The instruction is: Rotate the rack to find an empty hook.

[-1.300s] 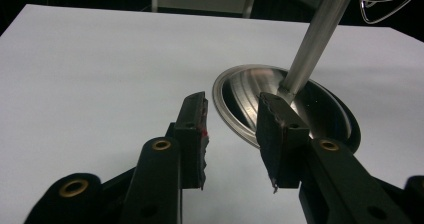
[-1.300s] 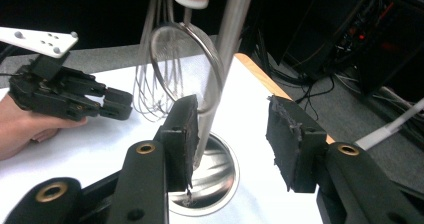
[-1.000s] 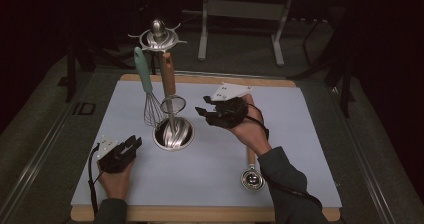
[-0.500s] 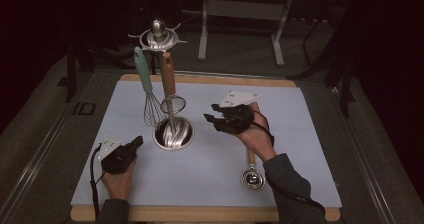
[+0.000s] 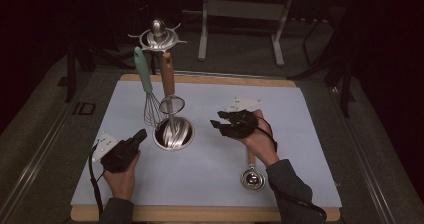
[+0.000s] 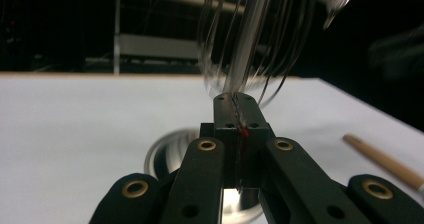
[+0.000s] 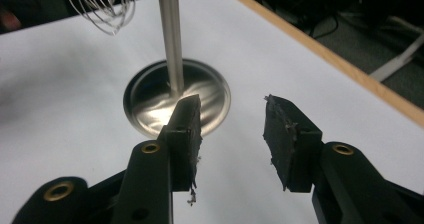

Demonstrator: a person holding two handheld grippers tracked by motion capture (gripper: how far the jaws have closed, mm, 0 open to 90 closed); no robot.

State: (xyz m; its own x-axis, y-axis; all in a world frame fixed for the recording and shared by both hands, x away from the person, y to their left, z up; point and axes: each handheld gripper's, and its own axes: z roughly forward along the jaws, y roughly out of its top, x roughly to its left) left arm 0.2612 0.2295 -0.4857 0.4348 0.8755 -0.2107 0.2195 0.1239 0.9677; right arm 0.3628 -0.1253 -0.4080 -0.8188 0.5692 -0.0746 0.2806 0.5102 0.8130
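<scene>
Scene: table (image 5: pixel 210 184) covered by a pale mat, edged in light wood, sitting in a dark room as a person is working two hand-held grippers from the near side.

Stand: metal utensil stand (image 5: pixel 171 134) is rising from a round polished base near the mat's middle, its post ending in a hooked crown well above the table.

Whisk: wire whisk (image 5: pixel 146 91) with a pale green handle is hanging from the crown on the stand's left side, its wires (image 6: pixel 235 44) looming blurred just beyond the left gripper's tips.

Strainer: small mesh strainer (image 5: pixel 170 91) with a wooden handle is hanging beside the whisk, close against the post.

Left gripper: left gripper (image 5: pixel 139 136) is hovering just left of the stand's base, pointing toward it; its jaws are pressed fully together with nothing between them, as the left gripper view (image 6: pixel 236 115) is showing.

Right gripper: right gripper (image 5: pixel 219 121) is hanging to the right of the base, aimed at it but apart from it; its jaws are standing wide apart and gripping nothing, the base and post lying ahead in the right gripper view (image 7: pixel 232 115).

Ladle: metal ladle (image 5: pixel 251 176) with a wooden handle is lying flat on the mat near the front edge, partly under the person's right forearm, well apart from the stand.
</scene>
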